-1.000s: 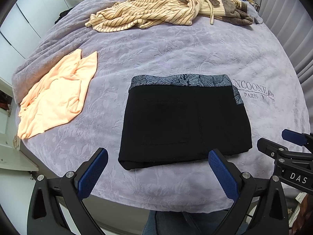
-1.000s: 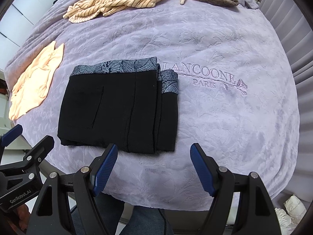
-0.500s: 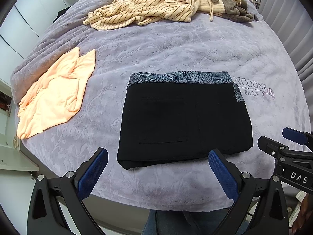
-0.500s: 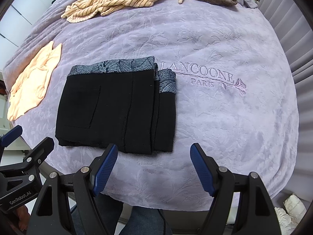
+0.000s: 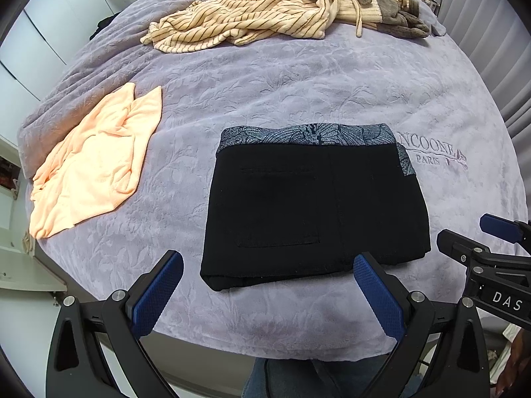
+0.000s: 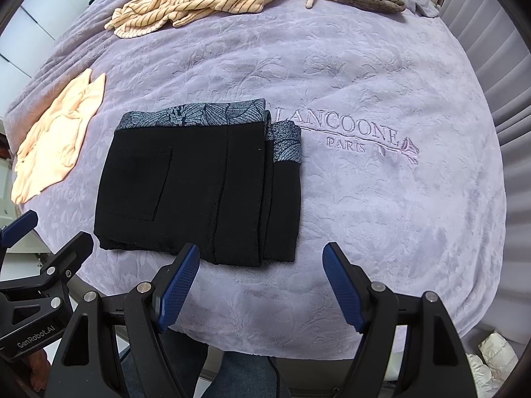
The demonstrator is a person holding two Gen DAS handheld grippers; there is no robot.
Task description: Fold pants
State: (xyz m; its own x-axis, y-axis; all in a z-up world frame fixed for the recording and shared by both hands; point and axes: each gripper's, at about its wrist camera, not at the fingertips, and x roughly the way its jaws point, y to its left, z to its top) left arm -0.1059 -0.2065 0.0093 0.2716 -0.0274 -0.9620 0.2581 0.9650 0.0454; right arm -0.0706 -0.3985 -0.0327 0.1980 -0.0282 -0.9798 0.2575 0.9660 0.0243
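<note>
1. Pants (image 5: 312, 205), black with a patterned grey-blue waistband, lie folded into a compact rectangle on the lavender blanket (image 5: 298, 76), near its front edge and just left of the embroidered lettering (image 6: 335, 126).
2. A peach garment (image 5: 96, 165) lies crumpled well to the left of the pants, apart from them.
3. A striped cream garment (image 5: 252, 16) sprawls at the far side of the bed, with a brown-grey piece (image 5: 398, 20) beside it.
4. Nothing lies on the pants or between them and the tongs.
5. The left gripper (image 5: 265, 292) hangs above the blanket's front edge, its blue pads spread wide and empty.
6. The right gripper (image 6: 262, 285) hangs likewise, jaws wide apart, holding nothing, with the pants' near right corner just beyond its left pad.
7. Compared with a second ago, the pants, the other clothes and both grippers stand as they did; only the framing has shifted slightly.
</note>
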